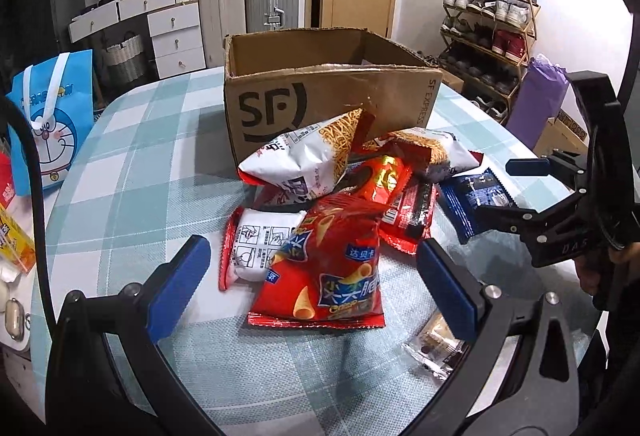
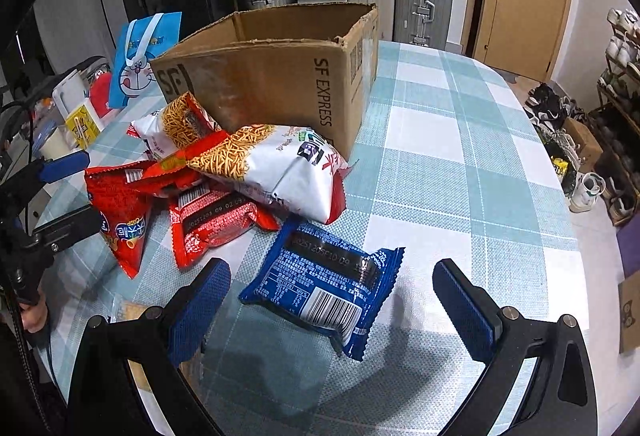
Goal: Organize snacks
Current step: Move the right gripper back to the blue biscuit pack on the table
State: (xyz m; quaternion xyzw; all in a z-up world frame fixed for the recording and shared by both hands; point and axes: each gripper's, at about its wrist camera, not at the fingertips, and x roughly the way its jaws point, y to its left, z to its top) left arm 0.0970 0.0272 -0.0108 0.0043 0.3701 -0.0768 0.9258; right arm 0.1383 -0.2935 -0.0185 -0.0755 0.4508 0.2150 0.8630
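A pile of snack bags lies on the checked tablecloth in front of an open cardboard SF box [image 1: 328, 96] [image 2: 272, 76]. My left gripper [image 1: 316, 276] is open, and its blue pads straddle a red bag of cone chips [image 1: 328, 268] [image 2: 120, 232]. My right gripper [image 2: 332, 300] [image 1: 508, 192] is open too, with a blue packet [image 2: 324, 288] [image 1: 472, 204] lying between its fingers. Two white noodle-snack bags [image 1: 304, 160] [image 2: 280, 164] lean against the box. A red packet [image 1: 408, 216] [image 2: 216, 224] sits under them. The left gripper [image 2: 68, 192] shows at the left edge of the right wrist view.
A small clear-wrapped snack [image 1: 436, 348] lies near the table's front edge. A blue cartoon bag [image 1: 52, 124] [image 2: 144, 60] and a yellow carton [image 2: 82, 126] stand at the left. Bare tablecloth [image 2: 460, 156] stretches right of the box. Suitcases, drawers and a shoe rack [image 1: 492, 20] line the room.
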